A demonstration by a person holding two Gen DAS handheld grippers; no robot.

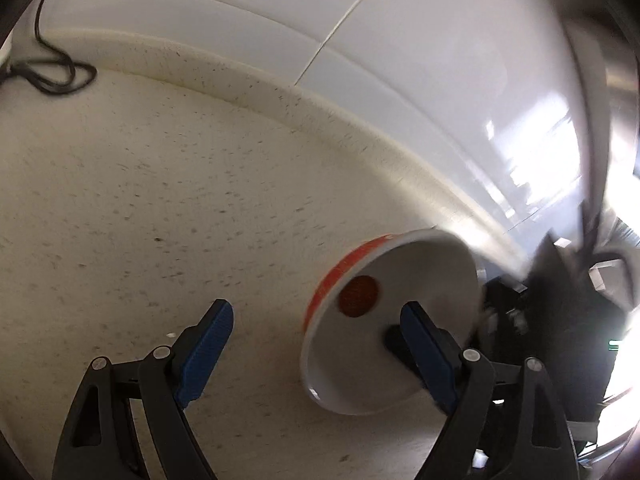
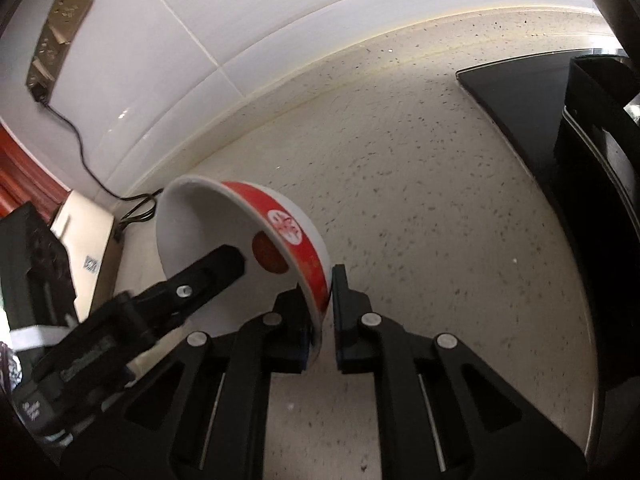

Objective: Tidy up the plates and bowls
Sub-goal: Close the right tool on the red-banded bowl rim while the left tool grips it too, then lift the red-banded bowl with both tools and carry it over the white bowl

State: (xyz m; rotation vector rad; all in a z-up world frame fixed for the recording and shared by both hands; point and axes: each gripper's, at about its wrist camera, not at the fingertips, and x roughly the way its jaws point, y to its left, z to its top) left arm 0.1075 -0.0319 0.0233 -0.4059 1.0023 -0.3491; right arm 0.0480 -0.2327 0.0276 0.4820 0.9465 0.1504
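A white bowl with a red band and a red spot inside (image 2: 208, 232) is held tilted above the speckled counter (image 2: 420, 220). My right gripper (image 2: 322, 312) is shut on its rim, one finger inside and one outside. In the left wrist view the same bowl (image 1: 400, 312) hangs at the right, its opening facing the camera. My left gripper (image 1: 316, 324) is open; its right finger (image 1: 424, 344) lies in front of the bowl's opening, its left finger is over bare counter. The left gripper's finger (image 2: 216, 268) also shows in the right wrist view, reaching into the bowl.
A white tiled wall (image 1: 280, 20) runs behind the counter. A black cable (image 1: 52, 72) lies in the far left corner, leading to a wall socket (image 2: 60, 28). A black cooktop (image 2: 520, 92) and a dark appliance (image 2: 600, 200) stand at the right. A beige box (image 2: 92, 240) sits at the left.
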